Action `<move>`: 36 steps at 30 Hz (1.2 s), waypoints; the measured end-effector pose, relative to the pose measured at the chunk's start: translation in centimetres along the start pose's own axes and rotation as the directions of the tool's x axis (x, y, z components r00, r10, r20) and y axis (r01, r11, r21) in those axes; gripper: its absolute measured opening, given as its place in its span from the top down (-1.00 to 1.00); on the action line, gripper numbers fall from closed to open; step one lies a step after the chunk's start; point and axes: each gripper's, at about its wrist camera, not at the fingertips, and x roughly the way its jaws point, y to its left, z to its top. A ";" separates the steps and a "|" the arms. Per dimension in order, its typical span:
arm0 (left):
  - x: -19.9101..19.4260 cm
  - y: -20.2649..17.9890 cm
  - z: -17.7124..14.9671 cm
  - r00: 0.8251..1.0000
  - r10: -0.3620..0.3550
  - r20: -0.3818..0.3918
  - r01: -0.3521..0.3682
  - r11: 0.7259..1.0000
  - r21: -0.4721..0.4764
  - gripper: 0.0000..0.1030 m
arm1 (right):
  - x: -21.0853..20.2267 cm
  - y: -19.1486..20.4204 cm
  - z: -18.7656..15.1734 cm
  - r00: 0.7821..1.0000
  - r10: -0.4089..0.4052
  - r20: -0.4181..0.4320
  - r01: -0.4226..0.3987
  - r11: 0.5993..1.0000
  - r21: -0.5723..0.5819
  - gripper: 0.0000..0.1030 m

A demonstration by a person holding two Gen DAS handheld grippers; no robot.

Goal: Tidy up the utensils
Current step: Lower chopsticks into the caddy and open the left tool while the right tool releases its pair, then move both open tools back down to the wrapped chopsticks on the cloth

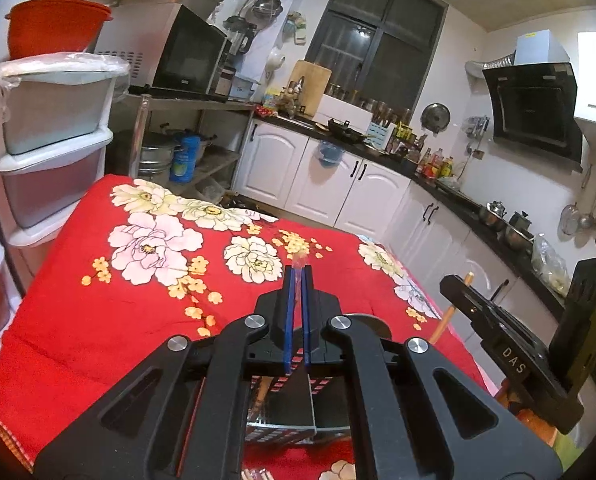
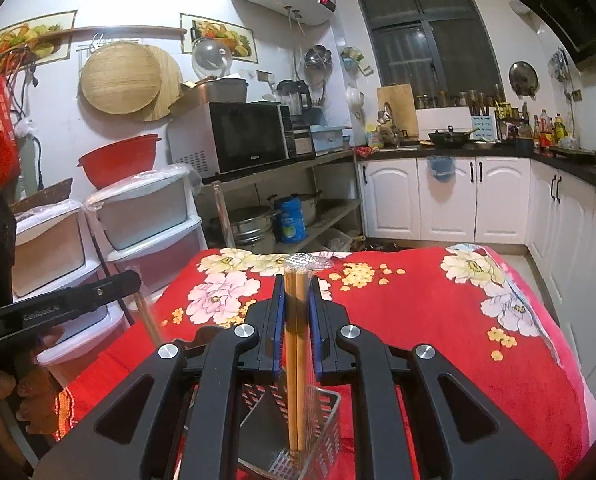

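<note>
- The right gripper (image 2: 296, 286) has its blue-lined jaws pinching a pair of wooden chopsticks (image 2: 294, 360) in a clear wrapper; the sticks stand nearly upright, their wrapped top poking out at 12 o'clock above the fingertips.
- The lower ends of the chopsticks reach down into a perforated metal utensil basket (image 2: 322, 436), at 6 o'clock below the right jaws, resting on the red floral cloth (image 2: 438, 320).
- The left gripper (image 1: 297, 276) has its jaws pressed together on a thin clear wrapper (image 1: 298, 262) whose crinkled tip juts out at 12 o'clock; what lies inside I cannot tell.
- In the left wrist view the same basket (image 1: 282, 416) shows at 6 o'clock under the left jaws.
- The right tool's black body appears at 3 o'clock of the left view, a wooden stick just beside it.
- Beyond the cloth, at 12 o'clock, stand white cabinets (image 2: 446, 200); at 10 o'clock a microwave (image 2: 238, 136) and stacked plastic drawers (image 2: 146, 216).
</note>
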 end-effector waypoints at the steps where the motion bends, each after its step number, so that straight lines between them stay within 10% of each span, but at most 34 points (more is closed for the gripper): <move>1: 0.0 0.1 0.0 1.000 0.003 -0.001 -0.003 1.000 -0.001 1.00 | -0.1 -0.1 -0.1 1.000 -0.002 -0.002 0.002 1.000 0.003 0.76; 9: -0.7 1.2 -0.6 1.000 0.029 -0.008 -0.029 0.999 -0.017 0.92 | -1.5 -1.0 -0.7 1.000 -0.018 -0.016 0.019 0.999 0.034 0.38; 26: -3.8 1.3 -3.4 0.997 0.071 -0.006 -0.071 0.997 -0.009 -0.35 | -5.2 -1.2 -3.6 0.996 -0.048 -0.069 0.050 0.998 0.035 -0.10; 36: -5.5 0.6 -6.0 0.995 0.099 -0.007 -0.099 0.994 0.040 -0.69 | -7.5 -0.5 -5.1 0.996 -0.043 -0.082 0.045 0.999 0.016 -0.25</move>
